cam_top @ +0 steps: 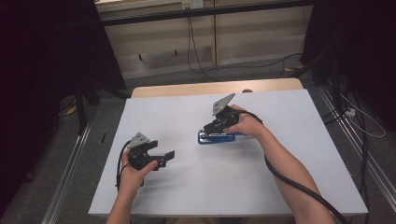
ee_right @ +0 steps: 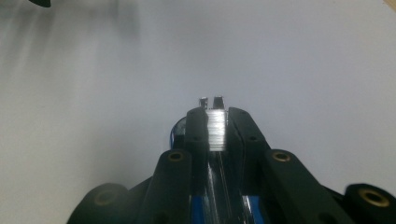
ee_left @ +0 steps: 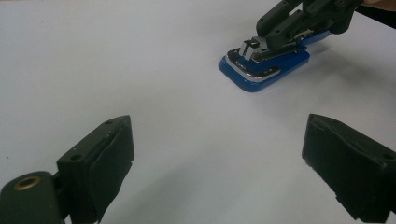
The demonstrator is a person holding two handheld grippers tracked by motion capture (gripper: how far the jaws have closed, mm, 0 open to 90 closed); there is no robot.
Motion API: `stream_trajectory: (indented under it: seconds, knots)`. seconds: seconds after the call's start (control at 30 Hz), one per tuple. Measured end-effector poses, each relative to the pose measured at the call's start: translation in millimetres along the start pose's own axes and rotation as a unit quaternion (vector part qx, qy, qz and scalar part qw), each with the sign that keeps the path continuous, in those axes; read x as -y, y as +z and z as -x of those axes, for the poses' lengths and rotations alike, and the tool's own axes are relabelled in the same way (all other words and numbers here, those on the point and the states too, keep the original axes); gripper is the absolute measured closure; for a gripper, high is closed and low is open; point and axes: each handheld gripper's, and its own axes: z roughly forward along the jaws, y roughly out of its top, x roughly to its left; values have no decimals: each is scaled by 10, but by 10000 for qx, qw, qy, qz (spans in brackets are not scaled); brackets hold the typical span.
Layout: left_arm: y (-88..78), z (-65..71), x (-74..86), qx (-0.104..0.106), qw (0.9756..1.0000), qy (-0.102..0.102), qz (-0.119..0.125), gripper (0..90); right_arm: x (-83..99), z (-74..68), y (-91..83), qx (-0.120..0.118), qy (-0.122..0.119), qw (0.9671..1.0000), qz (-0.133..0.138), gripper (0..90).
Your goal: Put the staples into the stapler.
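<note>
Stapler [cam_top: 215,137] pinched in right gripper [ee_right: 215,122], apparently on its metal magazine; left gripper [ee_left: 217,154] spread over bare surface [cam_top: 280,186], well apart.

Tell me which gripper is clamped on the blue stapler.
The right gripper: its jaws pinch the blue stapler mid-table. The left gripper sits apart, jaws wide open over bare table.

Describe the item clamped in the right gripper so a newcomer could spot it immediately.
On the white table, look just right of centre, under the right gripper. Its jaws are closed on a blue stapler lying flat, with a shiny metal top. It is the table's one coloured object.
</note>
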Motion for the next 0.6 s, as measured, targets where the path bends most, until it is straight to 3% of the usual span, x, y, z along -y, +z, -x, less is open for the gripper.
stream_trajectory:
  seconds: [0.6]
  knots:
    - [7,10,0,-24,10000,-35,16,93,3,-4,11,20,17,10000,-45,789]
